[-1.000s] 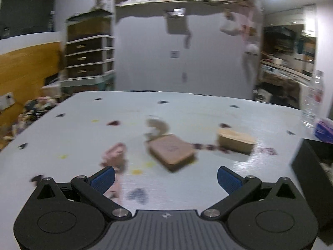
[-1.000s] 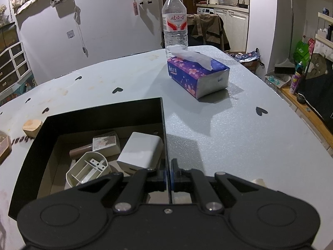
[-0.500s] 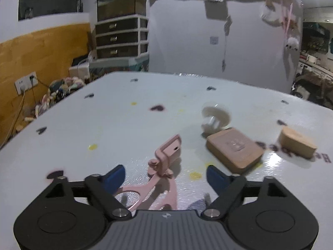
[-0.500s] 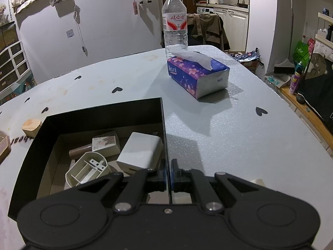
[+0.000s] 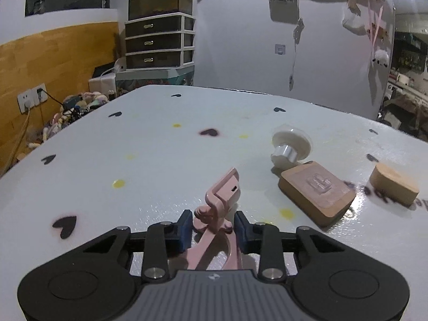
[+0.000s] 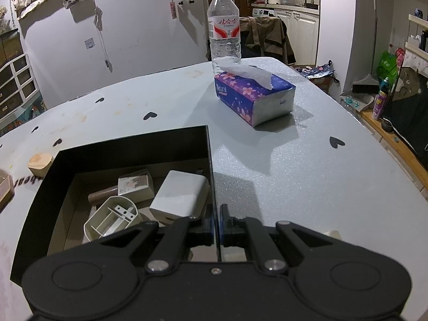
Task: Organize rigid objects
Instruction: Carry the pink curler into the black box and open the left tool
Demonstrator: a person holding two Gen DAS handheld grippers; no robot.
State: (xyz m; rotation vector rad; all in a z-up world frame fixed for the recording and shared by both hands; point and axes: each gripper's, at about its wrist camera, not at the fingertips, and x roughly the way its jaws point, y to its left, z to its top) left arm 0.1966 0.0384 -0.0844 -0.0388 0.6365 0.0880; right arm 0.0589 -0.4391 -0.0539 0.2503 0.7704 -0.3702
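Slipping is the main risk here: the pink plastic clip-like holder with a hinged arm (image 5: pixel 218 214) is thin and uneven, and the left gripper (image 5: pixel 214 230) seems to catch it only near its joint, so on a lift it could pivot between the pads or drop back onto the pale heart-printed table (image 5: pixel 160 160). Its raised arm could also snag the rim of the black open box (image 6: pixel 128 144) when it is carried over. A hard squeeze might fold the hinge and change how it sits.

The left jaws have just been closing and now stand narrowly apart, blue pads clamped on either side of the pink holder, which rests on the table with its arm pointing away from the camera. To the right of the holder lie a white round knob with a disc base (image 5: pixel 290 147), a tan rounded rectangular block (image 5: pixel 317 191) and, farther right, a small light wooden block (image 5: pixel 393 188).

The right gripper (image 6: pixel 216 222) has its jaws together, pinching the box's thin right wall. Inside the box lie a white rectangular adapter (image 6: pixel 180 196) and other small items.
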